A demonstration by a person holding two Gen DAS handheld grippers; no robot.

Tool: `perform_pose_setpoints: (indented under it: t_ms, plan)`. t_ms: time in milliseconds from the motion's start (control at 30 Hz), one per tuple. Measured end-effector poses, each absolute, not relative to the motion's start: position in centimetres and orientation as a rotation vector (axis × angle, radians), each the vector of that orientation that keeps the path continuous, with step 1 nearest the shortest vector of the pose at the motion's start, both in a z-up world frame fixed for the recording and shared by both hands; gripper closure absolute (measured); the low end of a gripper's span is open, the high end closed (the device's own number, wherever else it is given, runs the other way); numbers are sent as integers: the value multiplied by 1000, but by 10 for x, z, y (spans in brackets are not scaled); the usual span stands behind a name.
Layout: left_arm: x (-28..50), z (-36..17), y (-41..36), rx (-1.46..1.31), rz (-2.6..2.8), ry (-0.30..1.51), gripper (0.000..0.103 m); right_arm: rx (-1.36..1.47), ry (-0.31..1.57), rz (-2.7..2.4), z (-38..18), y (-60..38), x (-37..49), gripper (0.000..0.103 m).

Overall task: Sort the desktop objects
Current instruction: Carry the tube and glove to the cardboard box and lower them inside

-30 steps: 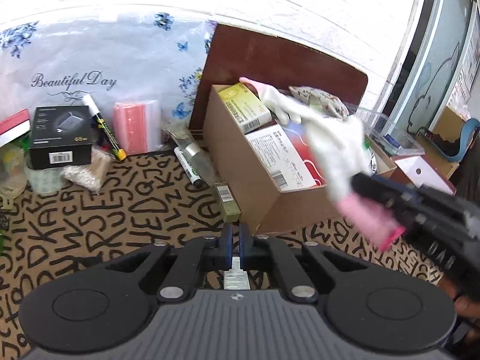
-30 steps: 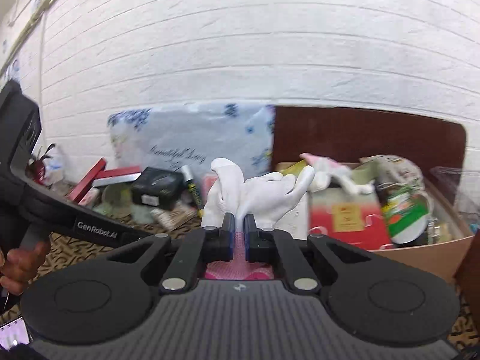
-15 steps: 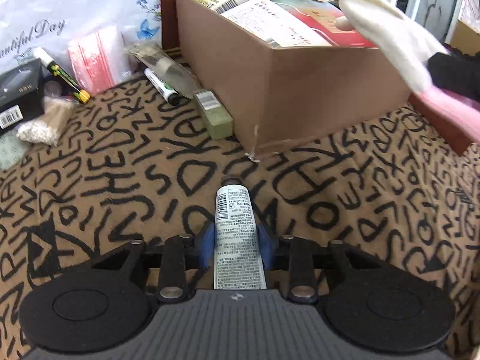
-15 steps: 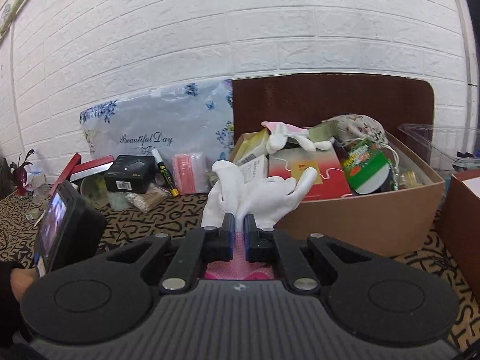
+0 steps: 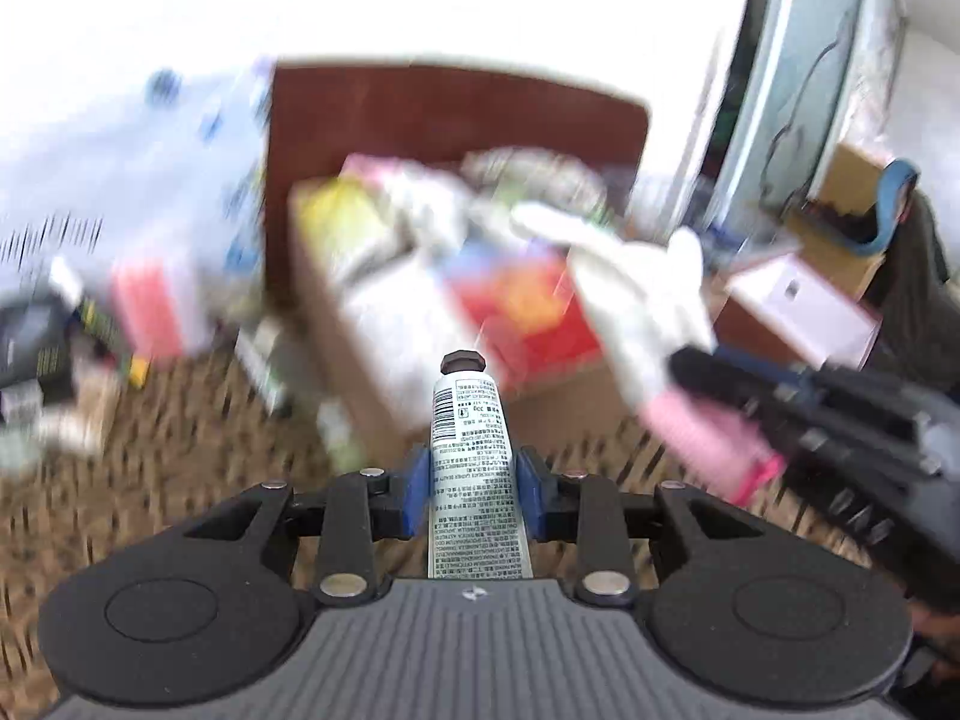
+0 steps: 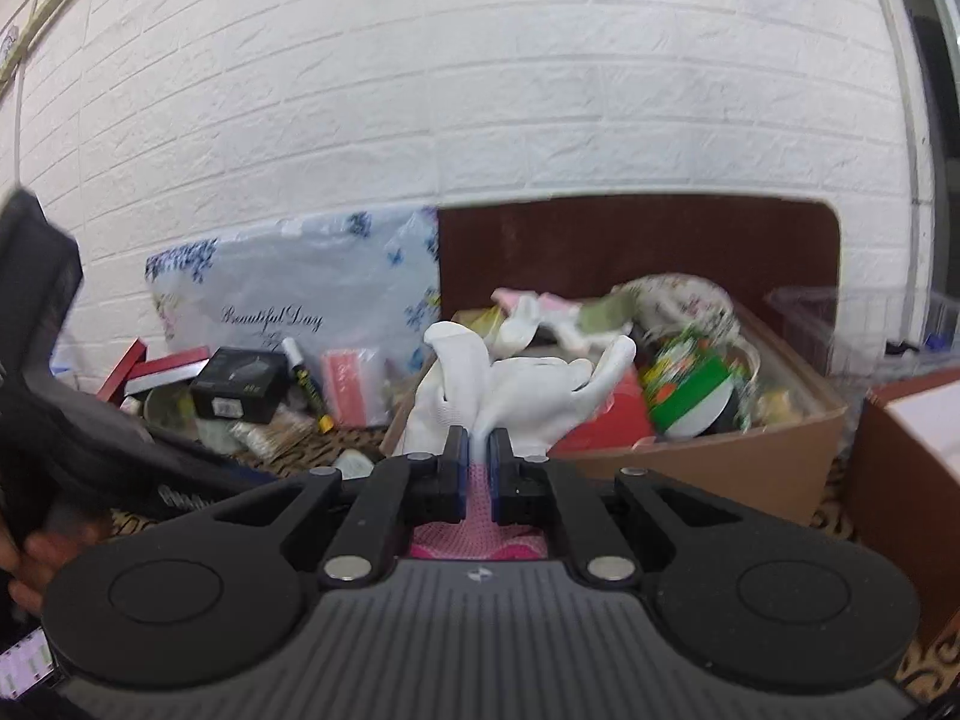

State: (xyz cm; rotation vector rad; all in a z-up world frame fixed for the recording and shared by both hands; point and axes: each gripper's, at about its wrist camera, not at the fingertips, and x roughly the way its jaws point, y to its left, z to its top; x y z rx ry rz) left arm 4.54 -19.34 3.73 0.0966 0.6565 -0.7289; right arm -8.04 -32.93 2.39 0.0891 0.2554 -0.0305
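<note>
My left gripper (image 5: 474,480) is shut on a white tube with a dark cap (image 5: 474,450) and holds it above the patterned table, pointing at the cardboard box (image 5: 372,360). My right gripper (image 6: 477,468) is shut on a white glove with a pink cuff (image 6: 516,390), held up in front of the same box (image 6: 720,468). The right gripper and glove (image 5: 648,312) also show at the right of the left wrist view. The box is full of packets, another glove and a green roll (image 6: 690,396).
Left of the box stand a floral bag (image 6: 300,306), a black box (image 6: 240,384), a marker (image 6: 306,378) and a pink packet (image 6: 354,384). A brown board (image 6: 630,240) leans on the brick wall. Another brown box (image 6: 900,438) is at the right.
My left gripper dropped to the table, closed on the tube and has now lifted it towards the box. My right gripper keeps holding the glove near the box.
</note>
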Motion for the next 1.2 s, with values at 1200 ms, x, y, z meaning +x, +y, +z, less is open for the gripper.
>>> perform_pose_setpoints:
  t_ms: [1200]
  plan:
    - [242, 21, -302, -66, -702, 699, 66, -58, 319, -210, -16, -405, 112, 96]
